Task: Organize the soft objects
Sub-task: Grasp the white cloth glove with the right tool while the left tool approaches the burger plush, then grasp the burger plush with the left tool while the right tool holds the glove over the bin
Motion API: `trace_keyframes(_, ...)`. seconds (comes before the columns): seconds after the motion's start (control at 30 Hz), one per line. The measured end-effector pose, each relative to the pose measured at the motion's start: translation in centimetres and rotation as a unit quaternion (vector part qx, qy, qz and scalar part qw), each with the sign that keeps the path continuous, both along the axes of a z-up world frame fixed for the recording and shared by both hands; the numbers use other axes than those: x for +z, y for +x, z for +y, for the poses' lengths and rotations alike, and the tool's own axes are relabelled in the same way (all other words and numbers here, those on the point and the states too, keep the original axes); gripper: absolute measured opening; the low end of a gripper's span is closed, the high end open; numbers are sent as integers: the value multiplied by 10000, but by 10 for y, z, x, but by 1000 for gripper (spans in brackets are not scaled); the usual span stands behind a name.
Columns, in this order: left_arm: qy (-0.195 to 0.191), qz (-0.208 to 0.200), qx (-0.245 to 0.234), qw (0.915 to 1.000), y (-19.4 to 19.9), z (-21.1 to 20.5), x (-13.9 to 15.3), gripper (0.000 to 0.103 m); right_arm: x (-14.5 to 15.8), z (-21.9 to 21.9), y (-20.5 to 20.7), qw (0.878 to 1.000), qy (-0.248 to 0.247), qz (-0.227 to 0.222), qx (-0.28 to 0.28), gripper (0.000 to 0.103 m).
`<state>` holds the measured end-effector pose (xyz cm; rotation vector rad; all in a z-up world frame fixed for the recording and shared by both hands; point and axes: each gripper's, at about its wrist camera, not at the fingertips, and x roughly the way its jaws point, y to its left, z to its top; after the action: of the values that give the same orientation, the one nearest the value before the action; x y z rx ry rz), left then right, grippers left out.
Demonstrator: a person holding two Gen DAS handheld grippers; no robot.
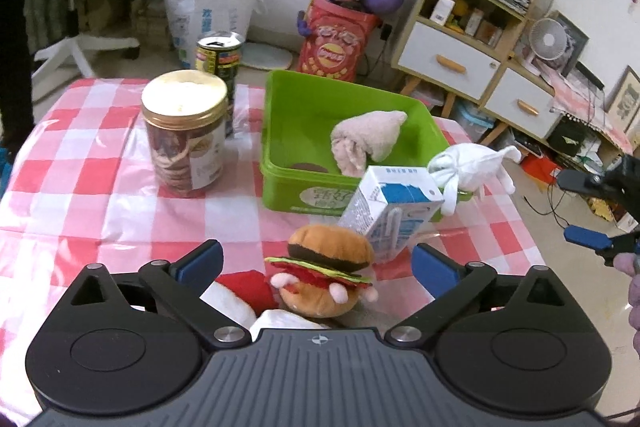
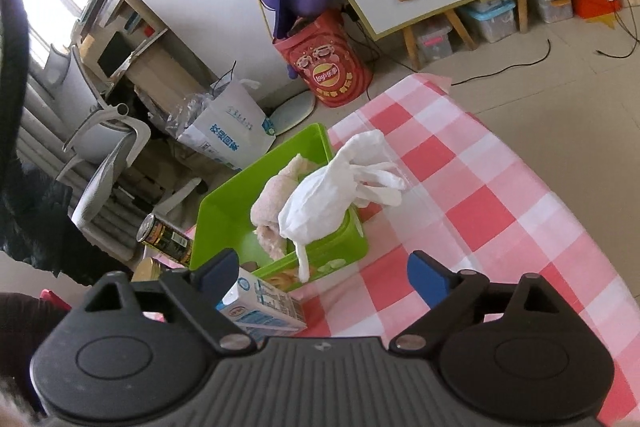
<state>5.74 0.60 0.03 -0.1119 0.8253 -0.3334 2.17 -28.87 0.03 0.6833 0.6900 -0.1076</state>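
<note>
On the checked tablecloth [image 1: 80, 187], burger plush [image 1: 330, 269] sits upright.

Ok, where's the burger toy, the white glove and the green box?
burger toy [image 1: 330, 269]: left wrist view, on its lettuce-and-tomato middle.
white glove [image 2: 320, 203]: right wrist view, on its bunched palm.
green box [image 1: 276, 131]: left wrist view, on its left inner wall.

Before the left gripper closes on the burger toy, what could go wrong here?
1. The milk carton leans right behind the burger plush; the open left gripper may knock it over as it reaches in.
2. The white glove hangs over the rim of the green bin, not fully inside, so a bump could make it slide out onto the tablecloth.
</note>
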Motion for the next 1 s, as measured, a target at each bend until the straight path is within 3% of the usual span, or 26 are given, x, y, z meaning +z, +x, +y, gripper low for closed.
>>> trace_keyframes(0.13,-14,-286,-187,9994,-4,-8,-21,94,-23,-1,-4,9985,352,-354,-211,77)
trace_keyframes(0.33,-2,-159,-349,9993,6,-18,-43,83,-42,-2,14,9968,355,-490,-526,77)
trace_keyframes(0.6,143,-77,-195,9997,12,-18,-57,71,-58,6,43,9918,703,-727,-783,78)
trace_keyframes(0.77,150,-109,-204,9996,13,-15,-58,70,-68,6,59,9898,806,-684,-957,76)
trace_keyframes(0.83,147,-108,-210,9996,14,-15,-58,69,-72,2,63,9877,918,-702,-1054,73)
trace_keyframes(0.93,146,-105,-226,9996,14,-15,-59,64,-78,-5,67,9852,1056,-711,-1146,60)
trace_keyframes(1.0,103,-74,-236,9996,16,-14,-60,56,-81,-7,68,9846,1128,-718,-1125,42)
